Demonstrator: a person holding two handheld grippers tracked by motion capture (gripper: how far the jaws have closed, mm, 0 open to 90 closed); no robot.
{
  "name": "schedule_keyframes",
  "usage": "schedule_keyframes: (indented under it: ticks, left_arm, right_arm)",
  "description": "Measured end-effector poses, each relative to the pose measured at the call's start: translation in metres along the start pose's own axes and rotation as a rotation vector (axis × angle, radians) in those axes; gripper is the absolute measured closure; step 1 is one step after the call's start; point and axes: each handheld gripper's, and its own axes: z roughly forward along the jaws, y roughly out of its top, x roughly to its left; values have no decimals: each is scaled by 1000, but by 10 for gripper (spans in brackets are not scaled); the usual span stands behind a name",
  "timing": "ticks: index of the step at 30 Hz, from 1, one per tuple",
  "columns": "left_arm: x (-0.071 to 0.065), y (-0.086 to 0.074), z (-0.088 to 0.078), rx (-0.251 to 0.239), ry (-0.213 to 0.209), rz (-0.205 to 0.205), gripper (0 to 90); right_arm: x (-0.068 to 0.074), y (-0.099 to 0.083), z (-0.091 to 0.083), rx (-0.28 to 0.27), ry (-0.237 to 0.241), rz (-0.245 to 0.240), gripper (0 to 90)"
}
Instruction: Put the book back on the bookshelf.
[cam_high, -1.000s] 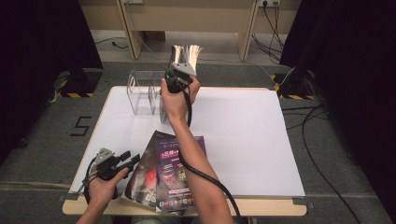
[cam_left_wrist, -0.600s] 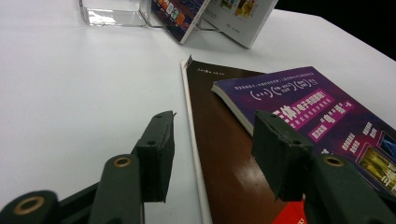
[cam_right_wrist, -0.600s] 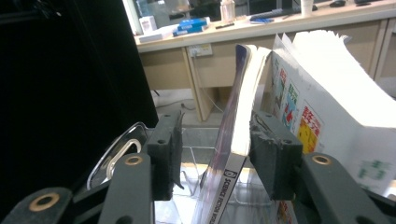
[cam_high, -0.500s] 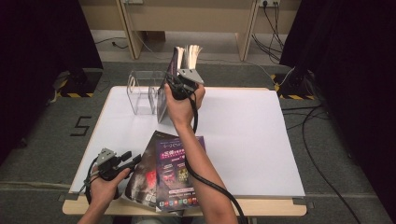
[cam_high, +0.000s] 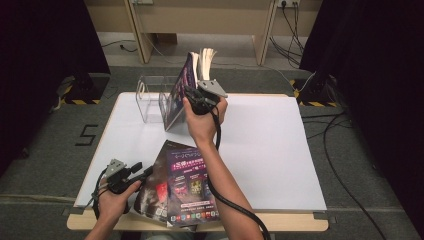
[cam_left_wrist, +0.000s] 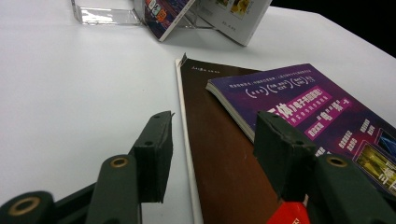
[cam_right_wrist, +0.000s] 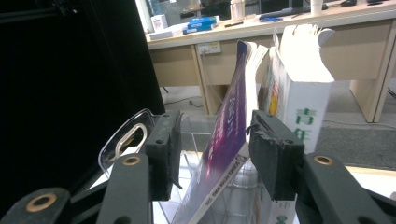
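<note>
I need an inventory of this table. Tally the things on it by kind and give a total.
Books standing in the clear rack: 2, a purple-covered one and a white one
Books lying flat: 2, a purple one on a brown one
Clear acrylic rack: 1
Total: 5

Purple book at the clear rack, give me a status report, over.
Right gripper open, jaws just widened, either side of the leaning purple book. Left gripper open, at the flat brown magazine. White book stands close behind.
</note>
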Motion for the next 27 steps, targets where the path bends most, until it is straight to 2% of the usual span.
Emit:
schedule_keyframes:
  ticks: [4, 9, 24, 27]
  left_arm:
    - [-1, 0, 0, -1, -6, 3, 464]
    - [-3, 1, 1, -4, -9, 3, 461]
    - [-10, 6, -2, -17, -27, 13, 442]
    - [-12, 6, -1, -16, -33, 16, 437]
  right_arm:
    - [-4, -2, -7, 13, 27, 2, 541]
    - [-12, -5, -16, 31, 31, -21, 541]
    - [-32, -19, -44, 104, 69, -3, 541]
    - [-33, -23, -48, 119, 91, -6, 541]
